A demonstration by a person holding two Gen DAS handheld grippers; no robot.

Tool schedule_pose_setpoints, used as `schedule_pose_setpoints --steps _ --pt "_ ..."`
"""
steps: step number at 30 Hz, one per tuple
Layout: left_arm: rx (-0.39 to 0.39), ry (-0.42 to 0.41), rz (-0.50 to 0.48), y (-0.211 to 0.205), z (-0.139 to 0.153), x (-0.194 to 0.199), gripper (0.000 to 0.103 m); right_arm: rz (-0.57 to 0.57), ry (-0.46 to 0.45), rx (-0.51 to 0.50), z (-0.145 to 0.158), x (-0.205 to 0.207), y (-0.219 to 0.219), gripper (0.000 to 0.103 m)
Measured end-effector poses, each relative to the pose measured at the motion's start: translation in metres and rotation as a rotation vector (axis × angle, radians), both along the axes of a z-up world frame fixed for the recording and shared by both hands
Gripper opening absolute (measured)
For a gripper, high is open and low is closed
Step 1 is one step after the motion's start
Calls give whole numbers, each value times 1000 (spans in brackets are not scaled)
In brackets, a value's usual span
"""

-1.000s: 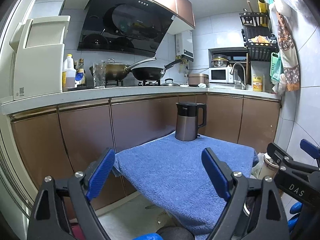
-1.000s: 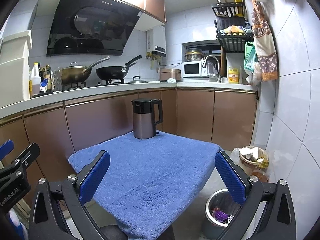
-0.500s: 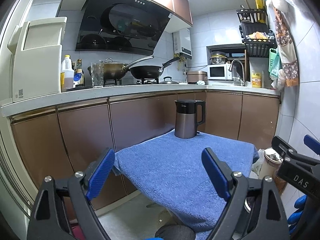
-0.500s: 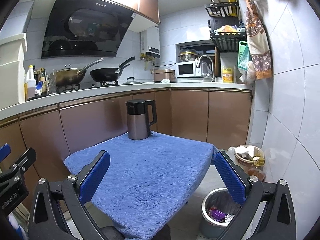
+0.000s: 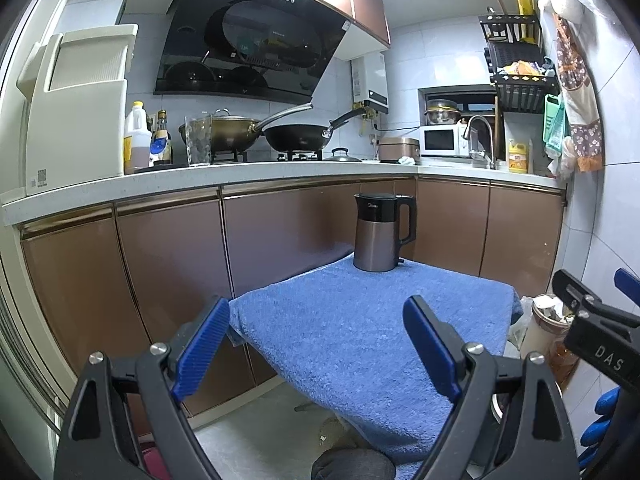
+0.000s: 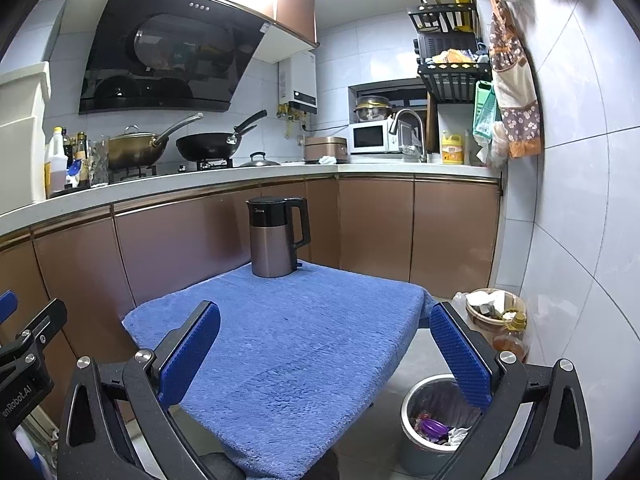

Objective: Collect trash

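Only the right wrist view shows the trash bin [image 6: 424, 412] holding wrappers.

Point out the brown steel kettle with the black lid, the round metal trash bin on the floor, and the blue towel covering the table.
Brown steel kettle [image 6: 274, 250]: right wrist view, on its metal body.
Round metal trash bin [image 6: 416, 446]: right wrist view, on its outer wall.
Blue towel [image 6: 296, 344]: right wrist view, on its bare top.
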State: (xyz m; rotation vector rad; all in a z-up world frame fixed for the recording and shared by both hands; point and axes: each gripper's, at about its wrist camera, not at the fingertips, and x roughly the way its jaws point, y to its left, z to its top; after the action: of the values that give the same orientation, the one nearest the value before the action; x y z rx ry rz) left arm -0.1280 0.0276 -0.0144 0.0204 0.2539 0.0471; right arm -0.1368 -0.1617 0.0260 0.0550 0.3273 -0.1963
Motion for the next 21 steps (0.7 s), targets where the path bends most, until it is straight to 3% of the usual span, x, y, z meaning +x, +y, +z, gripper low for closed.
schedule_pose_setpoints --steps 11,21 --pt "10 36 -13 -7 -10 17 88 -51 17 -8 -8 11 -11 103" --pt "29 18 -22 -17 -11 23 88 -81 19 -18 -10 17 -22 103"
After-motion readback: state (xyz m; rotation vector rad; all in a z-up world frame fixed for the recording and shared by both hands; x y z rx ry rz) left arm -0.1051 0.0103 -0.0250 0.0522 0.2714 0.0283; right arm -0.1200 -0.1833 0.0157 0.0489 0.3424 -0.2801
